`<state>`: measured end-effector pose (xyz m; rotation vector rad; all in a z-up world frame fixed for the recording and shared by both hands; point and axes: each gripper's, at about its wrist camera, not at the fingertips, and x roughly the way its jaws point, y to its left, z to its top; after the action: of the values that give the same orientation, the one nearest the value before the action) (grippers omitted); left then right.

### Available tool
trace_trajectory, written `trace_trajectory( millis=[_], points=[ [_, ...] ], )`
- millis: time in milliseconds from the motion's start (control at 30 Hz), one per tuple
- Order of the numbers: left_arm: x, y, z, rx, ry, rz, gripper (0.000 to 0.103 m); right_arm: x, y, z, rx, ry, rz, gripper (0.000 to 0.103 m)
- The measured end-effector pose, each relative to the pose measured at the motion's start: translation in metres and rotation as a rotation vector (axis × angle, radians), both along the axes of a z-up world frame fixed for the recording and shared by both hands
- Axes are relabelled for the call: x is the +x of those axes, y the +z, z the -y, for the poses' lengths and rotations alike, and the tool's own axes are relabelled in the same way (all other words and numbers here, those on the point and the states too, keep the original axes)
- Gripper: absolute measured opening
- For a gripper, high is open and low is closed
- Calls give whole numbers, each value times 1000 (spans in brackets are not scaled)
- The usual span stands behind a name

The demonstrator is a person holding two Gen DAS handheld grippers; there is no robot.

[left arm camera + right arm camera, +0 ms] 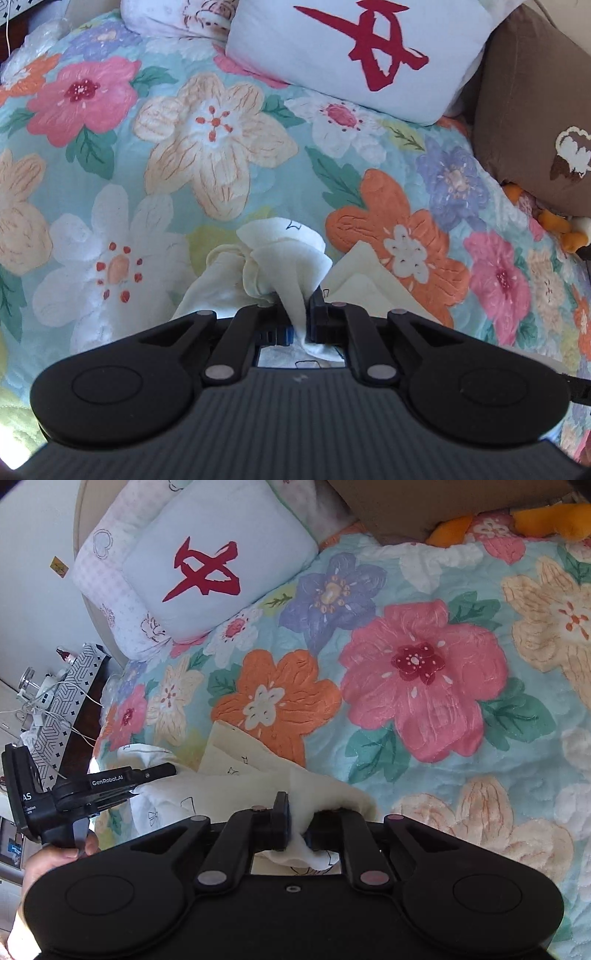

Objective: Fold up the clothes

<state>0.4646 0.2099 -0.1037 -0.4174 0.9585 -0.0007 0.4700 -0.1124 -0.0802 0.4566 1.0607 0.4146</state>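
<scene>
Cream garment (284, 254) on floral quilt (155, 155), left gripper (295, 314) and right gripper (299, 830) jaws each clamped on its fabric.

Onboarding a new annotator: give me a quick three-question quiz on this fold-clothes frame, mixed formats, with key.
1. True or false: the left gripper is shut on the cream garment.
2. What is printed on the white pillow at the head of the floral quilt?
A. a red character
B. a blue star
C. a green leaf
3. Fill in: in the right wrist view, the right gripper pinches the ____.

Key:
1. True; cloth is bunched between the closed jaws.
2. A
3. Cream garment
</scene>
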Motion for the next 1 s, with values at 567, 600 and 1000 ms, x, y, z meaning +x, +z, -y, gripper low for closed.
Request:
trace_trajectory(
  millis=[567, 600, 1000],
  points=[
    [-60, 7, -6, -171, -12, 108, 39, -27, 47, -6, -36, 150, 360, 48],
    [-59, 3, -5, -158, -13, 92, 39, -29, 45, -13, -61, 187, 362, 48],
    [-63, -33, -1, -62, -41, 24, 39, -34, -24, -42, -350, 220, 291, 47]
  ],
)
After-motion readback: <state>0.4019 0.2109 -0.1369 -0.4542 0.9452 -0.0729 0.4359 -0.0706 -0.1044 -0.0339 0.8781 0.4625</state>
